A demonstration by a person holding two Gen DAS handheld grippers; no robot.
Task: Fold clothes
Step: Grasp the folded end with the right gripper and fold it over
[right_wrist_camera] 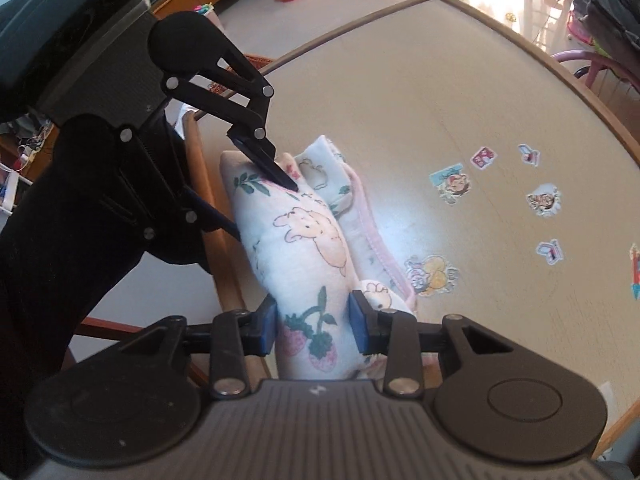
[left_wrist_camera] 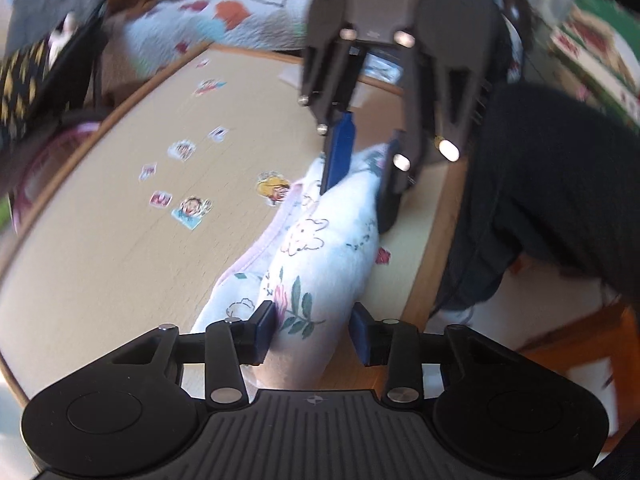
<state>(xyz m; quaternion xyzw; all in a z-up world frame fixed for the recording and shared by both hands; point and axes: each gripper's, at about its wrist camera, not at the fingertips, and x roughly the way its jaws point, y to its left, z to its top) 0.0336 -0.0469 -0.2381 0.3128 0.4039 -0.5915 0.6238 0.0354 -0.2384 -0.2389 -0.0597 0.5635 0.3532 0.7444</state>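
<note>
A white garment (left_wrist_camera: 320,240) printed with bears, strawberries and leaves, and trimmed in pink, lies bunched into a long roll near the table's edge. My left gripper (left_wrist_camera: 314,332) is shut on one end of the roll, with both blue pads pressed into the cloth. My right gripper (left_wrist_camera: 366,164) grips the far end in that view. In the right wrist view, the right gripper (right_wrist_camera: 313,326) squeezes the strawberry-printed end of the garment (right_wrist_camera: 308,232). There the left gripper (right_wrist_camera: 256,204) pinches the opposite end by the leaf print.
The beige table (right_wrist_camera: 440,100) has a wooden rim and several cartoon stickers (right_wrist_camera: 544,198) on its surface. A person's dark sleeve (left_wrist_camera: 552,184) is beside the table edge. A quilted bed (left_wrist_camera: 240,12) lies beyond, with a pink chair (right_wrist_camera: 592,64) and toys on the floor.
</note>
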